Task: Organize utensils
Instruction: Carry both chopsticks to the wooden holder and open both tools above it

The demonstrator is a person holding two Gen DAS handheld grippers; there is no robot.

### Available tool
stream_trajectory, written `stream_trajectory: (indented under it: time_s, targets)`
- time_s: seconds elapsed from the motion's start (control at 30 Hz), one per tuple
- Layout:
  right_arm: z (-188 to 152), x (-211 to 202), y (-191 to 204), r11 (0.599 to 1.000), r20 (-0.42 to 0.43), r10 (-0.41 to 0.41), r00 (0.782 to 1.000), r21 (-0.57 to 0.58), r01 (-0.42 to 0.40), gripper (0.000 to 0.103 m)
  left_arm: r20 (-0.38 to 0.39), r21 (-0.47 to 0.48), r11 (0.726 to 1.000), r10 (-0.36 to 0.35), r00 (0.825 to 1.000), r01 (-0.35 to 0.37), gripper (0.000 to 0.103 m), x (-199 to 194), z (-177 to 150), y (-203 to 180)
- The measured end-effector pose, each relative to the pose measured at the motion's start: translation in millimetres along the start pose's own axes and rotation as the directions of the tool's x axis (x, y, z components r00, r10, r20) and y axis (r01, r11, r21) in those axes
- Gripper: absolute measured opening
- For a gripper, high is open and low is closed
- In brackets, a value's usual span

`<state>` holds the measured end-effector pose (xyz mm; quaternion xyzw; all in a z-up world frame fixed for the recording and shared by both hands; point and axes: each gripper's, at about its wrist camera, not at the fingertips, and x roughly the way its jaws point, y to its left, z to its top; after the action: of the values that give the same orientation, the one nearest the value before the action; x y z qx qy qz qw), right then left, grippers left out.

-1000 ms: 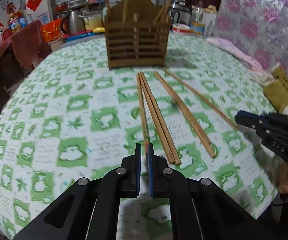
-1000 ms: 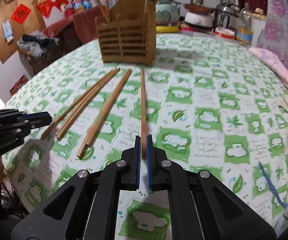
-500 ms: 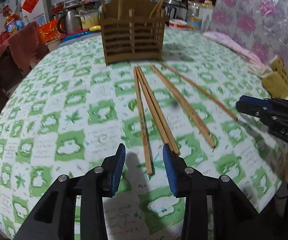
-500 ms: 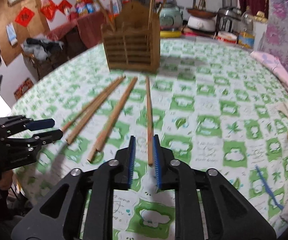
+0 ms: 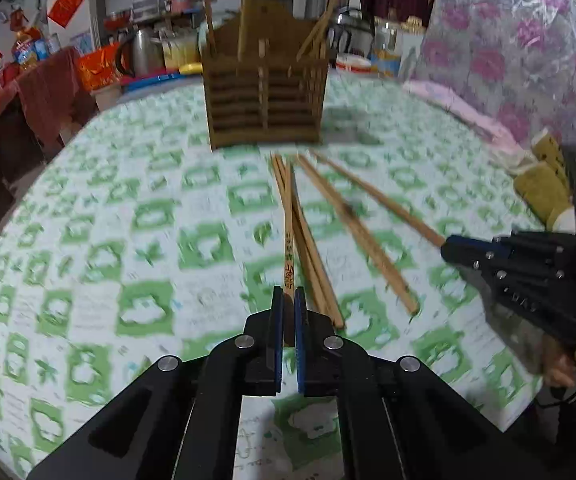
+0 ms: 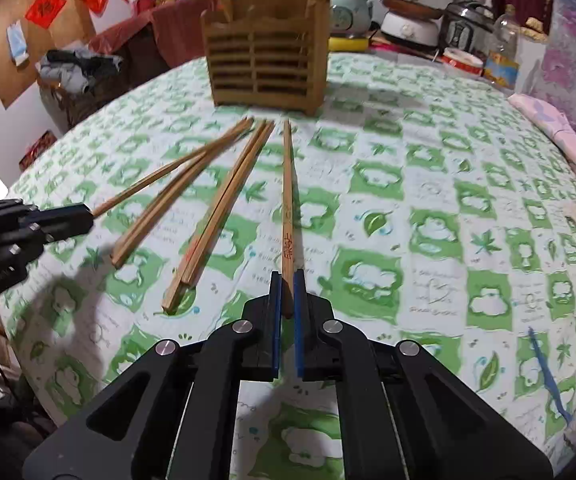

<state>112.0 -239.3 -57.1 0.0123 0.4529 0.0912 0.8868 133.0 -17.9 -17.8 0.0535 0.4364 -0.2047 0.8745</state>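
- Two grippers each pinch the near end of a wooden chopstick on the round table [image 6: 468,184], which is covered by a green-and-white patterned cloth.
- Left gripper [image 5: 288,304]: its blue-padded fingers [image 5: 276,320] are nearly closed on the butt of a printed chopstick [image 5: 288,240] that points at the holder and crosses over two others.
- Right gripper [image 6: 287,288]: its fingers are drawn in tight on the end of the rightmost chopstick [image 6: 287,200], which runs straight ahead.
- Between the two held sticks lie two loose pairs of chopsticks [image 6: 219,216], fanned out on the cloth, tips toward the holder.
- A slatted wooden chopstick holder [image 5: 263,96] stands upright at the far side, a few sticks standing in it.
- Each gripper shows at the edge of the other's view.
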Motion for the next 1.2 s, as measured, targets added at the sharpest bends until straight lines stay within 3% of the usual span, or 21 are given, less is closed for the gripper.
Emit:
stream_trajectory:
  time_s: [0.17,0.37,0.57,0.7,0.93,1.2]
  targets:
    - [16,-33,-5,1.0,0.1,-0.009,0.995,0.016,0.007,0.006,0.079,-0.008,1.0,0.015,0.997,-0.015,0.005,-31,21,2]
    - [50,-82,-6,1.0,0.234,0.009,0.972,0.019,-0.013,0.006,0.164,-0.011,1.0,0.018,0.986,-0.016,0.005,-66,54,2]
    - [81,-104,1,1.0,0.311,0.026,0.95,0.007,-0.029,0.006,0.228,-0.014,1.0,0.017,0.974,-0.014,0.005,-89,85,-4]
    - [90,-97,6,0.999,0.309,0.038,0.95,-0.001,-0.04,0.007,0.241,0.005,1.0,0.011,0.97,-0.013,0.005,-90,95,-9]
    - [88,-85,4,0.999,0.295,0.033,0.955,0.023,-0.041,0.007,0.193,-0.017,1.0,0.002,0.981,0.001,0.006,-61,96,-1]
    - [110,-90,2,0.999,0.337,0.027,0.941,0.027,-0.039,0.007,0.243,-0.027,1.0,0.007,0.97,0.0,0.005,-70,127,7]
